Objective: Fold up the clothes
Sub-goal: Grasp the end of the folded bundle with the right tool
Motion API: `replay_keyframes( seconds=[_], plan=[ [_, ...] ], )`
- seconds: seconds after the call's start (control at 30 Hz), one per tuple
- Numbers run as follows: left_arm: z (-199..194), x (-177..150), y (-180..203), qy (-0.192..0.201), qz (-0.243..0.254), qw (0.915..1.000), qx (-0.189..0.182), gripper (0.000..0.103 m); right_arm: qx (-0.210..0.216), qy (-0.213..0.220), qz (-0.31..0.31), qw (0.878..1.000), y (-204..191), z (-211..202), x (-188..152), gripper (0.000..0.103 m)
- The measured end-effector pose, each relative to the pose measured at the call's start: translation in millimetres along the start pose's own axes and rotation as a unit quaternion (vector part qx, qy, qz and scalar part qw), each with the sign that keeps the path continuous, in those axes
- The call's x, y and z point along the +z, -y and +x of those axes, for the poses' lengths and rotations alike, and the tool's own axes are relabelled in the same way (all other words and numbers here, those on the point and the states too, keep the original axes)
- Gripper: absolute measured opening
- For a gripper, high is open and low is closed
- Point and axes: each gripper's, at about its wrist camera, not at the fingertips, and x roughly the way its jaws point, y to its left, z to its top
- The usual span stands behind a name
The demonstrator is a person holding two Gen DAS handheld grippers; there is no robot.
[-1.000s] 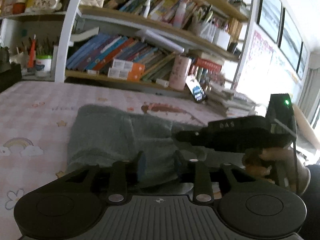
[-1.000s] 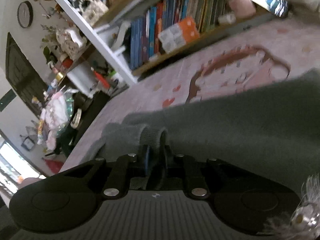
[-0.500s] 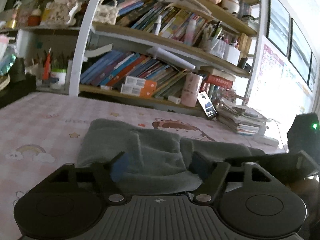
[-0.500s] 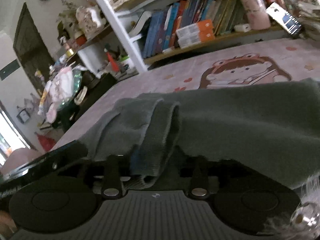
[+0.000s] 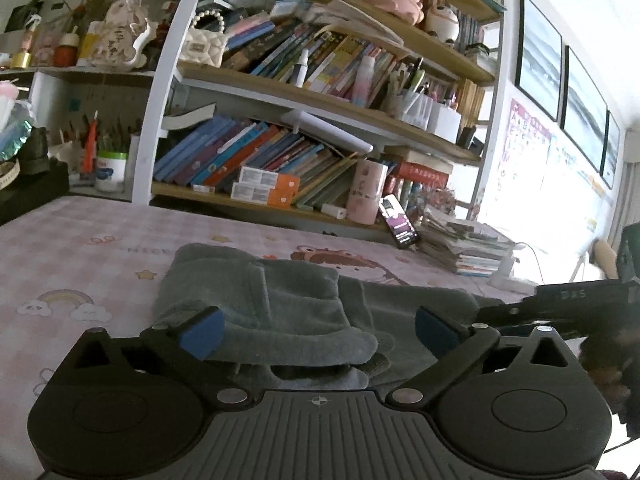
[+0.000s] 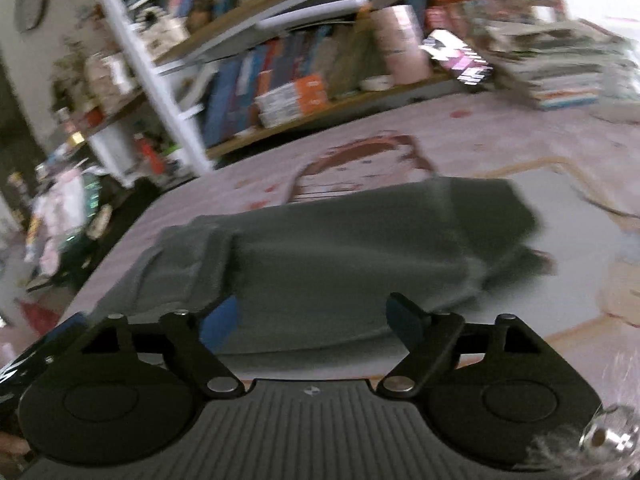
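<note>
Crowding the far side of the bed, a bookshelf (image 5: 280, 92) runs from ten to two o'clock in the left wrist view, packed with leaning books, a quilted white handbag (image 5: 202, 46), orange-and-white boxes (image 5: 264, 186), a pink cylindrical canister (image 5: 366, 190) and a phone (image 5: 400, 222) propped against its lower shelf. A stack of magazines (image 5: 460, 246) sits at three o'clock on the bed. Nothing stands between either gripper and the cloth.

The bedsheet (image 5: 80, 256) is pink, printed with rainbows, stars and a cartoon figure, and lies smooth. On it rests a grey sweater (image 5: 280, 304), soft and fleecy, folded into a thick rectangular bundle with a ribbed cuff doubled over its near edge.

The left gripper (image 5: 318, 330) has its jaws opening, spread wide, blue pads clear of the cloth; the sweater's rolled near edge lies between and just beyond them at twelve o'clock. The right gripper (image 6: 316, 320) is likewise opening, gripping nothing, with the sweater (image 6: 340, 252) stretching from its fingertips toward one o'clock in a blurred view. It also appears at three o'clock in the left wrist view, just beside the sweater.
</note>
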Motion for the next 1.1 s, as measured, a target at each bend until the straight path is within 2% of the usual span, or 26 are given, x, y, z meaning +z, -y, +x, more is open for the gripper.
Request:
replay_keyframes(
  seconds=[0.23, 0.4, 0.63, 0.8, 0.83, 0.93, 1.0, 1.03, 1.1],
  plan=[
    [-8, -6, -8, -0.003, 0.001, 1.0, -0.003, 0.103, -0.064, -0.018, 0.11, 0.992, 42, -3, 1, 0.085],
    [-18, -6, -8, 0.012, 0.006, 0.9995, -0.029, 0.103, -0.064, -0.02, 0.179, 0.982, 55, 4, 2, 0.086],
    [-15, -11, -6, 0.008, 0.015, 0.9995, -0.027, 0.103, -0.077, 0.003, 0.221, 0.972, 60, 14, 10, 0.083],
    [-16, -11, -9, 0.01, 0.011, 0.9996, -0.023, 0.103, -0.075, 0.039, 0.299, 0.95, 71, 13, 7, 0.081],
    [-16, -11, -10, 0.011, 0.01, 0.9996, -0.023, 0.103, -0.074, 0.046, 0.317, 0.944, 73, 12, 6, 0.079],
    [-17, -11, -11, 0.012, 0.008, 0.9996, -0.023, 0.103, -0.089, 0.055, 0.345, 0.933, 77, 12, 6, 0.062],
    [-18, -10, -11, 0.012, 0.009, 0.9996, -0.024, 0.103, -0.104, 0.057, 0.351, 0.929, 78, 14, 7, 0.044],
    [-18, -10, -11, 0.013, 0.009, 0.9996, -0.025, 0.103, -0.106, 0.058, 0.351, 0.929, 79, 15, 7, 0.039],
    [-18, -10, -11, 0.013, 0.009, 0.9996, -0.025, 0.103, -0.101, 0.064, 0.342, 0.932, 79, 17, 9, 0.022]
  ],
)
